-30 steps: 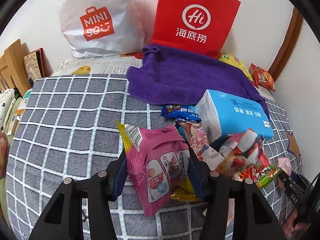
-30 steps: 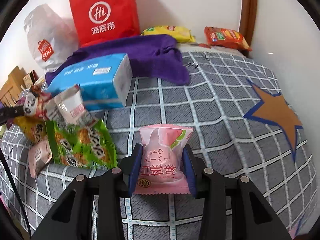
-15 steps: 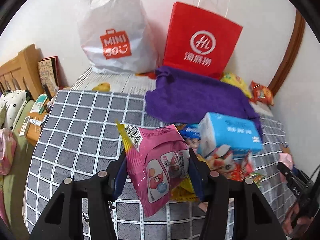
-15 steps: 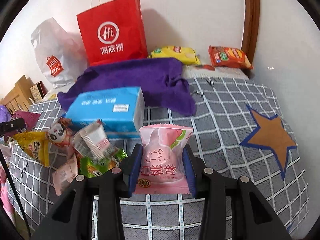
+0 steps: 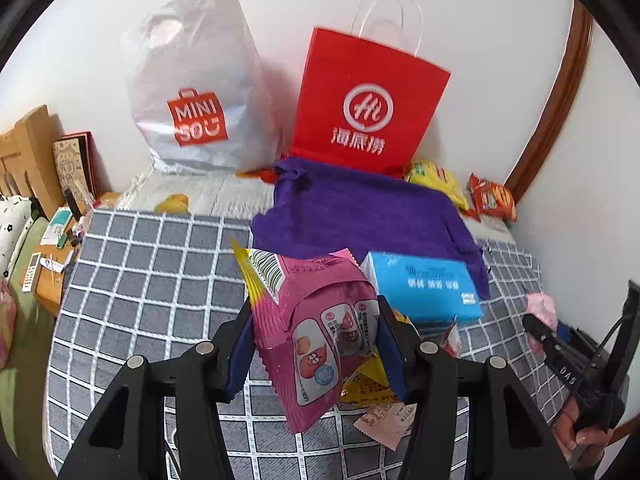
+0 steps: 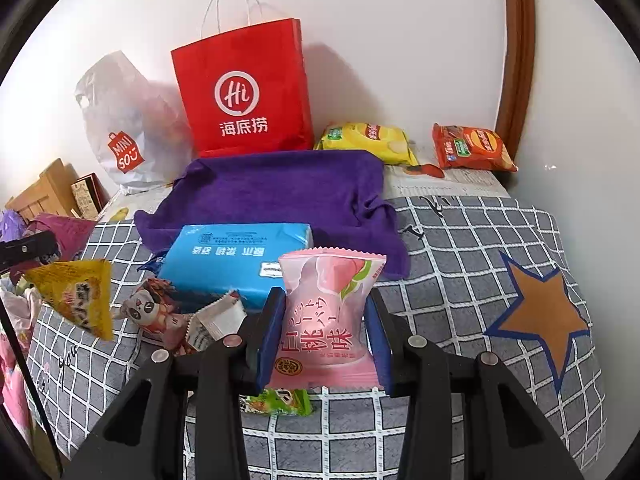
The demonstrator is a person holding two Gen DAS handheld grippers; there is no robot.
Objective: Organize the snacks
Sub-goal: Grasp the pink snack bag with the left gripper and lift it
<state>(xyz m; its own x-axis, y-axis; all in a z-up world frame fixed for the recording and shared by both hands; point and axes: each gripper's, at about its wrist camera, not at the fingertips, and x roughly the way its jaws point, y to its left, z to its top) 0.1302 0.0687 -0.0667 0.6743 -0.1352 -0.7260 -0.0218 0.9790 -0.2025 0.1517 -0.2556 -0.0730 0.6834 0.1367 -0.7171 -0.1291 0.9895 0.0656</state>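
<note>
**Two packets aloft, both could slip**

Left gripper (image 5: 314, 344) clamped on magenta snack packet (image 5: 320, 328), centre frame, above the bed (image 5: 152, 264). Right gripper (image 6: 324, 340) clamped on pink peach packet (image 6: 326, 316), lower centre. Risk: slick puffy film sliding between pads; the magenta packet sits tilted, so it may twist free over the snack pile (image 6: 160, 312)

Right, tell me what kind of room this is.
Probably a bedroom: the snacks lie on a bed under a grey checked bedspread, a wooden headboard stands at one end, and a cluttered wooden bedside table sits alongside it.
</note>
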